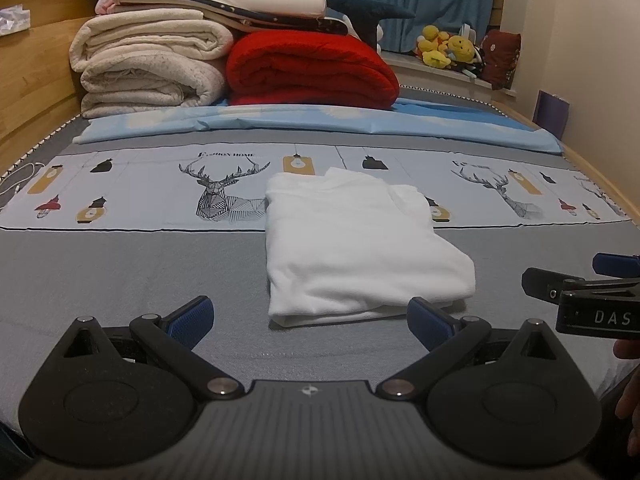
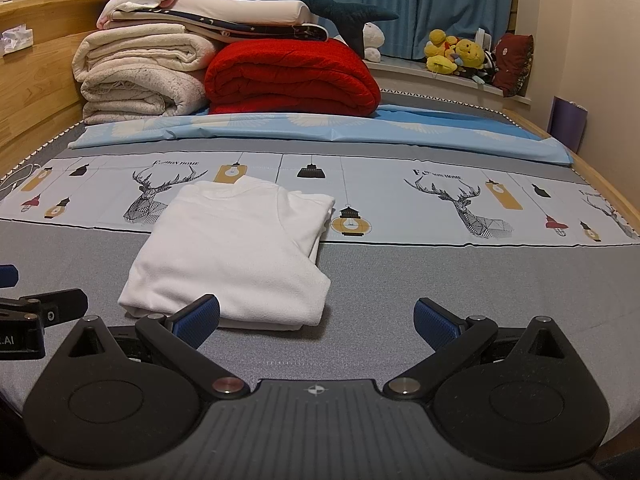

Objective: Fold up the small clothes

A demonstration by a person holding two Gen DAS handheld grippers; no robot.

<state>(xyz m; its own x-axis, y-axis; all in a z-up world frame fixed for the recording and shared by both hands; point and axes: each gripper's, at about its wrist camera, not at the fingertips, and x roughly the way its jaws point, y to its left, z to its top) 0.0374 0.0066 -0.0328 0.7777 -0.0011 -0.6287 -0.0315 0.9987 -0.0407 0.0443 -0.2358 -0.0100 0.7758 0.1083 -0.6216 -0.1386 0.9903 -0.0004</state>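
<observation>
Both grippers, left gripper [image 1: 310, 320] & right gripper [image 2: 318, 320], are held wide, empty, near white garment [image 1: 352, 248] on bed [image 1: 120, 272]; fold judged near done, final half-fold or set-aside needed.

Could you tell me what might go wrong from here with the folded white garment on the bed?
1. The white garment has loose layers at its near edge; an open left gripper or right gripper might catch only the top layer and undo the fold.
2. The grippers sit close together and might collide.
</observation>
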